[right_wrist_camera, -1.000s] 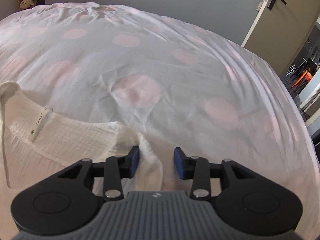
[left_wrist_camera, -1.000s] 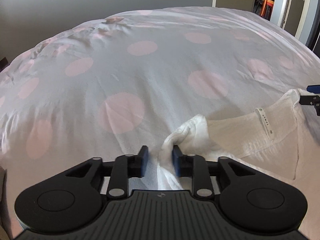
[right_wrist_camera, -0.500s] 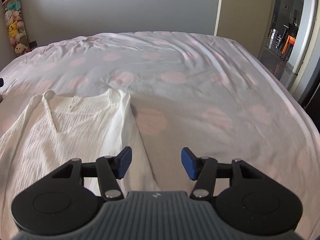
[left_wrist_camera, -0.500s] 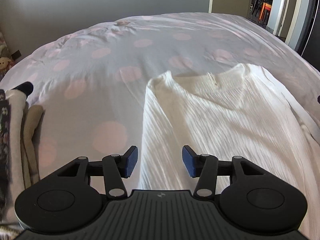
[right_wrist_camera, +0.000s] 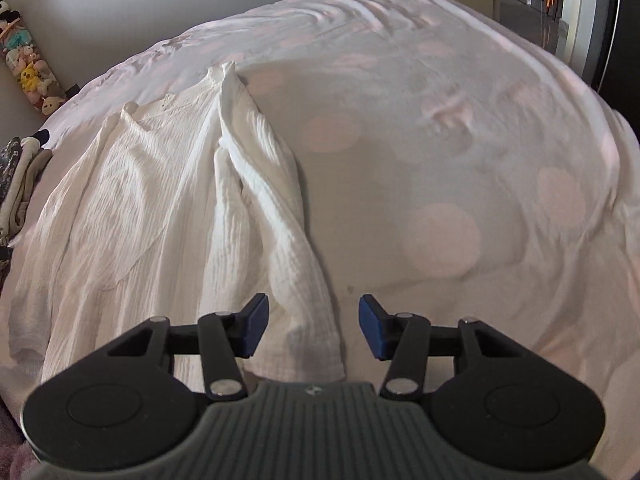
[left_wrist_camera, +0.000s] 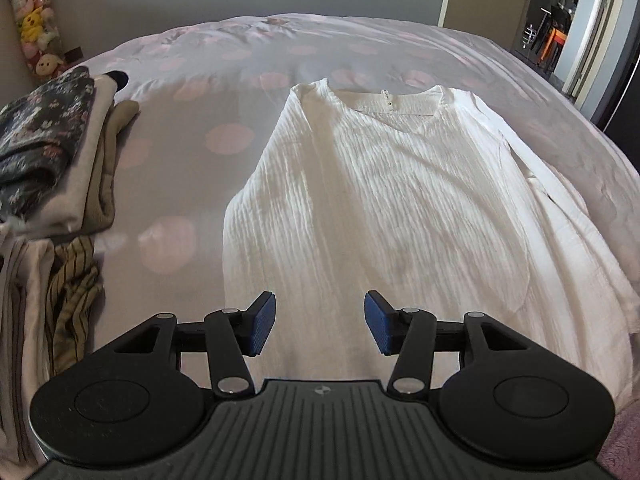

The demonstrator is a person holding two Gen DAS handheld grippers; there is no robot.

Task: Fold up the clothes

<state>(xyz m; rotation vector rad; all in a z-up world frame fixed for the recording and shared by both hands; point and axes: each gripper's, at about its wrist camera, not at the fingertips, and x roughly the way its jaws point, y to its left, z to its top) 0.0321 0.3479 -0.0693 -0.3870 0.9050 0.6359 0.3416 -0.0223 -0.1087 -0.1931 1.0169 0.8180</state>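
Note:
A white crinkled V-neck top [left_wrist_camera: 392, 184] lies spread flat on the bed, collar at the far end, hem toward me. My left gripper [left_wrist_camera: 320, 326] is open and empty above its lower left part. In the right wrist view the same top [right_wrist_camera: 132, 208] shows at left, with its right sleeve [right_wrist_camera: 276, 208] lying folded along the side down to the cuff. My right gripper [right_wrist_camera: 310, 326] is open and empty, with the sleeve cuff between its fingers but not gripped.
The bed has a pale cover with pink dots [right_wrist_camera: 440, 152]. A stack of folded clothes [left_wrist_camera: 48, 152] sits at the left bed edge, with striped fabric [left_wrist_camera: 72, 292] below it. Plush toys [left_wrist_camera: 34, 28] hang on the wall; a doorway [left_wrist_camera: 552, 20] opens at right.
Both grippers let go of the top's shoulders, opened wide and pulled back toward the hem. The top now lies spread on the bed.

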